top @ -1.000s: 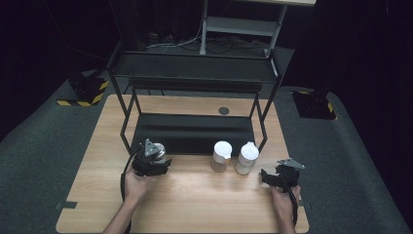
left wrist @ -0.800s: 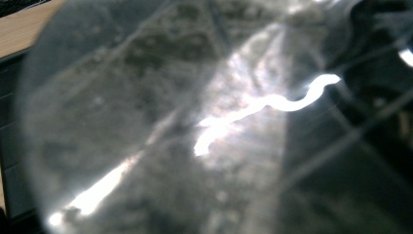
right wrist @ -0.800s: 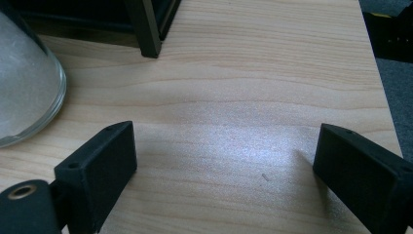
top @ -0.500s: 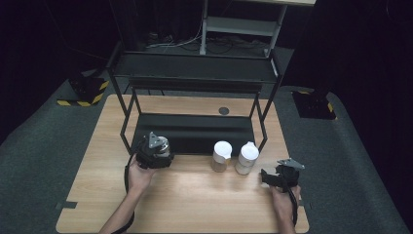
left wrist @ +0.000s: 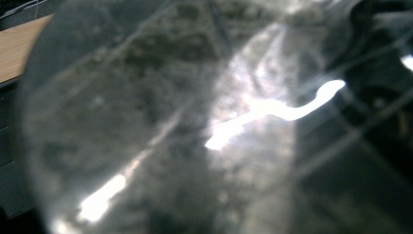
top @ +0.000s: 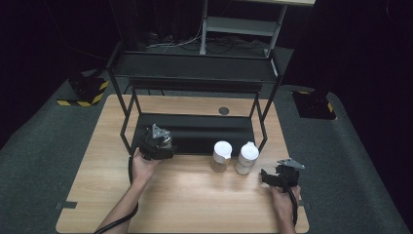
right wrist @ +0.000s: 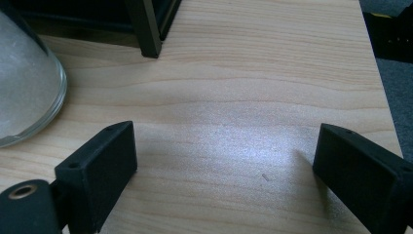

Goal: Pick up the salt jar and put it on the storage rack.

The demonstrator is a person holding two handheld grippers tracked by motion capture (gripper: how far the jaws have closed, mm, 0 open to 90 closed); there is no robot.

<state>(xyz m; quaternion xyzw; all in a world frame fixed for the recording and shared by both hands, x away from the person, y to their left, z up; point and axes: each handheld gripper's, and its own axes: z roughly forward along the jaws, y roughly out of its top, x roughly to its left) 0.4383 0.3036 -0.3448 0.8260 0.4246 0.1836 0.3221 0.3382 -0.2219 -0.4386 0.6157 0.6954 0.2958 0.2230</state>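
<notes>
Left gripper (top: pixel 157 145) sits at the front left corner of the black shelf rack (top: pixel 195 78), over the edge of its bottom tray; jaws clamped on a clear glass jar (left wrist: pixel 160 122), which presses right up against the left gripper view's lens, blurred, dark grainy contents inside; in the high view the jar is mostly hidden under the gripper body, so whether it rests on the tray or hangs above it I cannot tell; person's left hand (top: pixel 141 165) behind it. Centre: two white-lidded jars, brown-fill jar (top: pixel 221 156) and pale-fill jar (top: pixel 247 158), upright on the wooden table (top: pixel 195 204), just beside each other, in front of the tray edge. Right gripper (top: pixel 265 176) low over the table, near the pale-fill jar; jaws spread wide, nothing between them, bare wood below.
</notes>
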